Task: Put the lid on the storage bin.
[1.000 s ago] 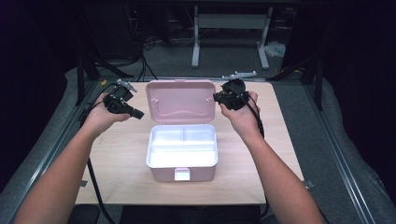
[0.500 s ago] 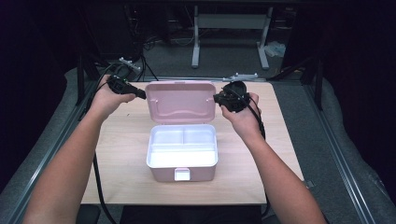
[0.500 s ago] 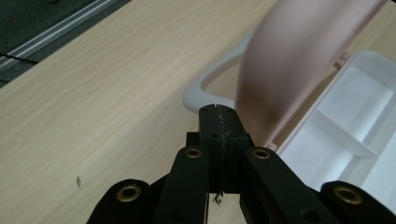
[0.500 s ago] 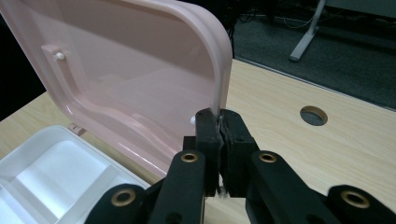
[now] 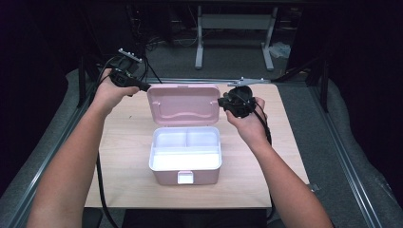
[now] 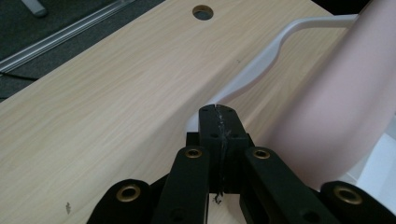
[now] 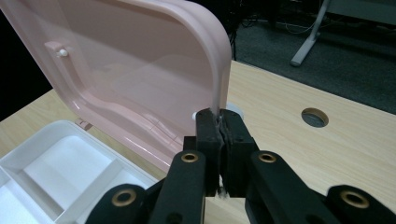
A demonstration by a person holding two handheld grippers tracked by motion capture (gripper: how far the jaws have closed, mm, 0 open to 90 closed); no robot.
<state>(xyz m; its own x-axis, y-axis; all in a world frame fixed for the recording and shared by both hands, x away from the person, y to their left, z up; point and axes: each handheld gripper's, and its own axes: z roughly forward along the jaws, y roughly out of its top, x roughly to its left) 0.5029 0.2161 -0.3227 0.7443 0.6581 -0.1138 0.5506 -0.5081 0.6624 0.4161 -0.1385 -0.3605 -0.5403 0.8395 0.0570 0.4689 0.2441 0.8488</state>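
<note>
Box (image 5: 185,161) mid-surface, pink lid (image 5: 183,104) upright behind white tray. Right gripper (image 5: 222,101) just beside lid's right edge, jaws closed, empty; nearer of two. Left gripper (image 5: 145,87) off lid's upper left corner, jaws closed, empty.

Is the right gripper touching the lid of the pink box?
Cannot tell. In the right gripper view the shut right gripper sits right at the edge of the open pink lid, but no clear contact or gap shows there.
</note>
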